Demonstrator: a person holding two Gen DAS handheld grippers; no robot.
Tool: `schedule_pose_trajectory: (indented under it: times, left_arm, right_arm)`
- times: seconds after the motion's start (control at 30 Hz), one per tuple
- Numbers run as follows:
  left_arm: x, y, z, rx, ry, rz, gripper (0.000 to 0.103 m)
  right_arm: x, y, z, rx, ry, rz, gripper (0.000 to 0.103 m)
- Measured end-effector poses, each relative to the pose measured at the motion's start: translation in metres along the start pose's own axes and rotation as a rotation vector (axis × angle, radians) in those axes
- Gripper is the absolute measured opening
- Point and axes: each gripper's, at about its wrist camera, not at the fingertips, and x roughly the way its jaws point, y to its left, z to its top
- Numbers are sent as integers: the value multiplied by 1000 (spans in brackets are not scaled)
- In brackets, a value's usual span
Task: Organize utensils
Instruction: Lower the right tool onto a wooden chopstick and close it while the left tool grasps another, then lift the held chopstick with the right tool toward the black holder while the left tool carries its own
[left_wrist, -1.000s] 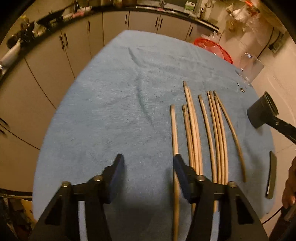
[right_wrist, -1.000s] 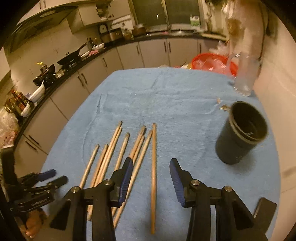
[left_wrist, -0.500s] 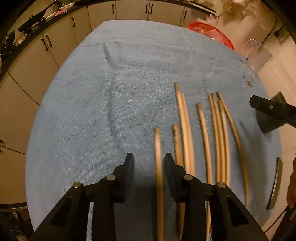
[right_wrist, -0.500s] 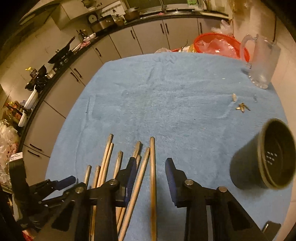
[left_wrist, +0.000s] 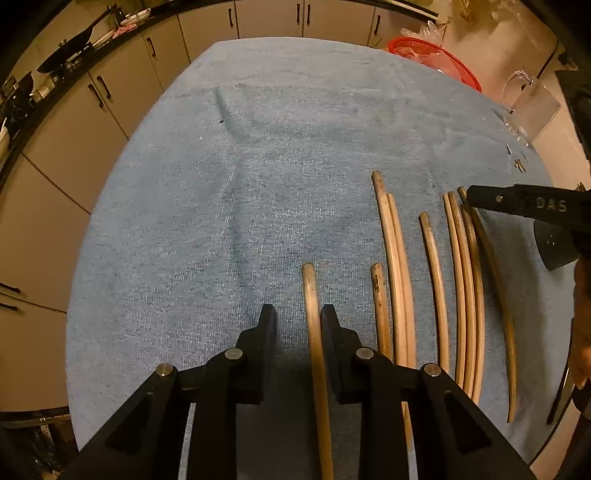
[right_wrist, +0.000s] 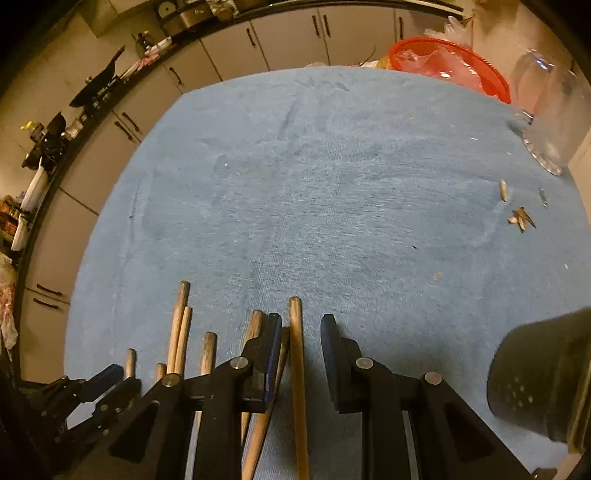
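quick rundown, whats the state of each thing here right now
left tool: closing around the leftmost wooden chopstick, pads not yet pressing
right tool: closing around the rightmost wooden chopstick, gaps either side
other wooden chopsticks: lying flat in a row
blue towel cloth: spread flat, crumbs near its right edge
black perforated utensil cup: on its side
clear glass mug: upright

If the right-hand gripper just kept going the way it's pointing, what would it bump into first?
Most likely the wooden chopstick lying between its closing jaws, with the blue towel directly beneath. The right gripper points steeply down at it. Depth is hard to judge, so the fingertips may meet the towel at about the same moment.
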Motion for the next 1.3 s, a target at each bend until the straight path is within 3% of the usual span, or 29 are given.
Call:
schedule_pose_trajectory:
  times: [0.2, 0.23, 0.3, 0.4, 0.73, 1.0, 1.3]
  left_arm:
    - [3, -3, 8, 28, 0, 36, 30]
    - [3, -4, 11, 26, -4, 41, 27]
    - [3, -7, 15, 24, -8, 27, 8]
    - [1, -5, 19, 12, -11, 2, 7]
    - [-60, 21, 8, -9, -116, -47, 7]
    - [-90, 18, -2, -16, -175, -49, 7]
    - [-150, 12, -13, 14, -301, -77, 7]
  right_arm:
    - [13, 11, 6, -35, 35, -50, 17]
    - [14, 14, 7, -49, 35, -61, 14]
    - [17, 16, 10, -57, 35, -68, 14]
    - [11, 13, 7, -38, 15, -47, 13]
    - [-70, 3, -18, -15, -204, 39, 8]
    - [-86, 0, -26, 10, -225, 99, 8]
    - [-148, 6, -55, -15, -375, 153, 8]
